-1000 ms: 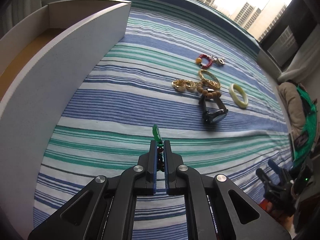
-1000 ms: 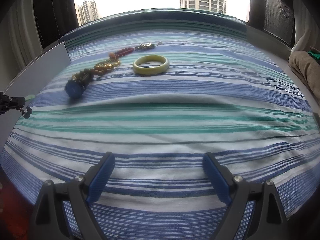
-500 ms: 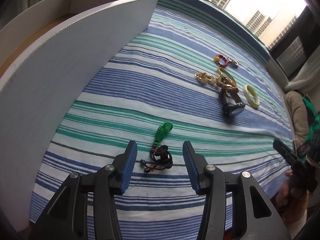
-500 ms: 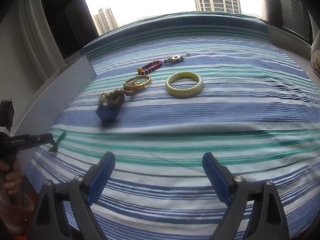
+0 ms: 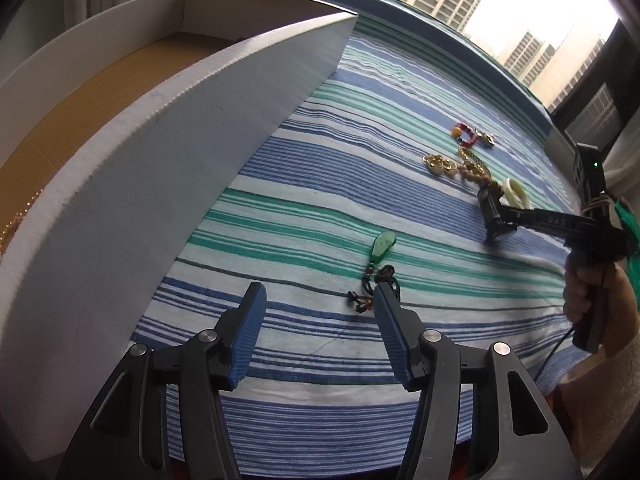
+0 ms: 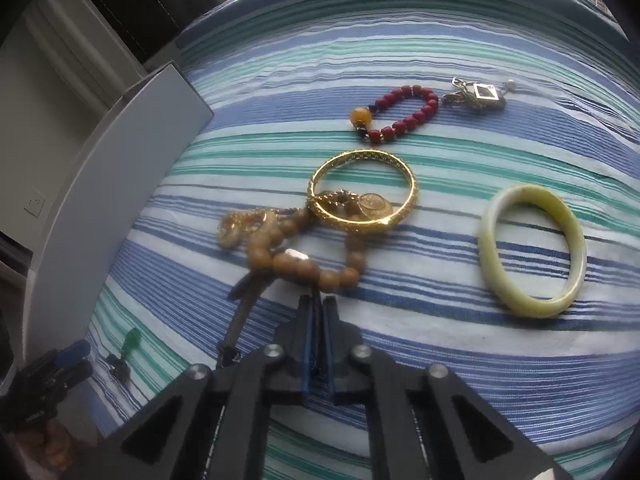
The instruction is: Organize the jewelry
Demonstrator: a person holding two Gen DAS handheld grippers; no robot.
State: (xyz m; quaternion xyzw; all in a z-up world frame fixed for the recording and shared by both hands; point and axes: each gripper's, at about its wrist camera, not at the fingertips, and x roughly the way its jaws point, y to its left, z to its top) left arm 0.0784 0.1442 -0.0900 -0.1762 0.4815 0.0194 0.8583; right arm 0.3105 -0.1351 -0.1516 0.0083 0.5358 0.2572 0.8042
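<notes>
Beside the open, empty left gripper [image 5: 318,300], the limp pendant [image 5: 382,245] wants its cord pinched; right gripper [image 6: 317,314] closed on the watch [image 6: 244,300].

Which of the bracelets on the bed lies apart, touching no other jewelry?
The pale yellow-green bangle, alone on the stripes. The gold bangle and wooden bead bracelet are tangled together; the red bead bracelet nearly meets a silver charm.

A striped cloth [image 6: 440,360] in blue, green and white covers the table. On it lie a red bead bracelet [image 6: 404,114], gold bangle [image 6: 362,192], wooden bead bracelet [image 6: 304,266], pale jade bangle [image 6: 532,248] — and, nearer left, a green pendant [image 5: 382,246] beside a white box [image 5: 160,168].
</notes>
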